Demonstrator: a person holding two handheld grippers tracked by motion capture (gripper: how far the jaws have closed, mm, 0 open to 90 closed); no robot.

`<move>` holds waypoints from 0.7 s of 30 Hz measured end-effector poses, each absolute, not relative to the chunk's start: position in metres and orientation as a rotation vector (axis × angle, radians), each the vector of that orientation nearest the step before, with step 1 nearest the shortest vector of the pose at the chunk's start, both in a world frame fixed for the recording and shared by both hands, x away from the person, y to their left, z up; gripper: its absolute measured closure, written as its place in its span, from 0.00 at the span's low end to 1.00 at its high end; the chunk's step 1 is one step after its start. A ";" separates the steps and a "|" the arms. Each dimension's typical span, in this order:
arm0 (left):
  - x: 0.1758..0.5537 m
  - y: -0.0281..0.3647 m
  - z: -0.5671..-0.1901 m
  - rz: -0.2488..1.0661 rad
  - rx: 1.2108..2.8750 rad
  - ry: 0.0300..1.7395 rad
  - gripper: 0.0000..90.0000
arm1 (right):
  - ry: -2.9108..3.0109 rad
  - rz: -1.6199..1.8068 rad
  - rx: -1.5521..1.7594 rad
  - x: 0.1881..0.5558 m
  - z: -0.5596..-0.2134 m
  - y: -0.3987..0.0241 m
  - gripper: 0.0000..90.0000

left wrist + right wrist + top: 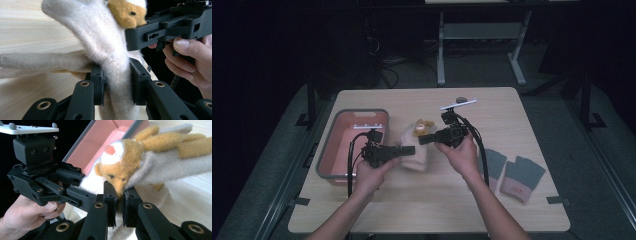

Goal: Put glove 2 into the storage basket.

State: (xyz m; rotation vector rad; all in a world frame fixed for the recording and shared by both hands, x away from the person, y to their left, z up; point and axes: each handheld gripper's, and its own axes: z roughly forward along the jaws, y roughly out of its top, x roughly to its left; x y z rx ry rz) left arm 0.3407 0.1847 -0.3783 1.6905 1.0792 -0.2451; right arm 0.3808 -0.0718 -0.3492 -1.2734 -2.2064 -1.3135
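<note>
Beside pink bin [334,150], cream sock [416,152] clamped by claws

light: dim overhead, dark surround | tool views: bright, sharp | near jaws slightly soft

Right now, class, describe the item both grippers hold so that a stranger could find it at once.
On the wooden table, just right of the pink bin, lies a cream woolly sock gripped by the left gripper and right gripper. Unlike the grey-green socks at the right, it has an orange bear face.
</note>
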 end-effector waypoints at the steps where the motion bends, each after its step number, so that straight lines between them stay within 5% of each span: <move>1: 0.341 0.186 -0.377 -0.241 1.695 1.074 0.76 | -2.210 -1.315 -1.271 0.381 -0.348 -0.071 0.92; 21: 0.345 0.211 -0.354 -0.207 1.674 1.075 0.76 | -2.245 -1.331 -1.234 0.391 -0.323 -0.046 0.92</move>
